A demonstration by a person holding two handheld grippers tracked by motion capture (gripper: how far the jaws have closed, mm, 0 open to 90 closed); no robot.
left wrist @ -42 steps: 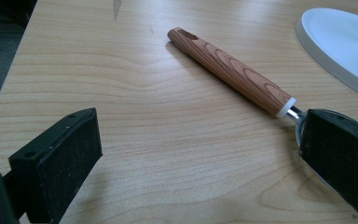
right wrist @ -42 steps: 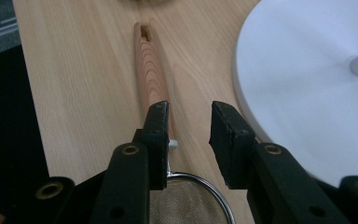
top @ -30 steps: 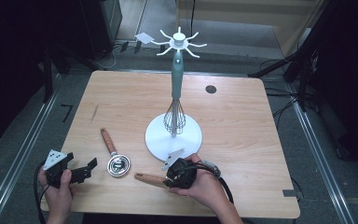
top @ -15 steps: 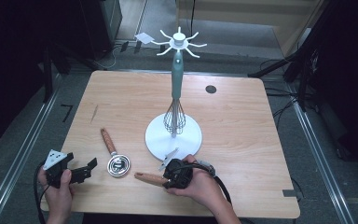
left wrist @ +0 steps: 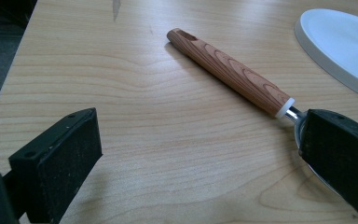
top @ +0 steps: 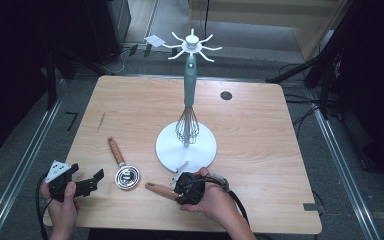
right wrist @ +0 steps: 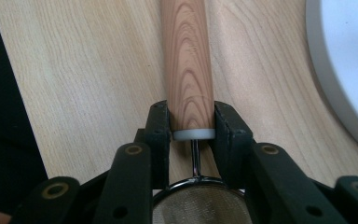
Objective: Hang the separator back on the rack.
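right gripper [right wrist: 192, 123] jaws clamped the strainer [right wrist: 189, 60] at its handle's white collar | handle lay flat on the surface, just beside stand base [top: 186, 146], pointing away from the jaws | left gripper [top: 87, 182] jaws open, farther off

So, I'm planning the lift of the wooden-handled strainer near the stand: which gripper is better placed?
Right. The right gripper is clamped on the strainer handle at its collar. The left gripper sits open beside the other utensil.
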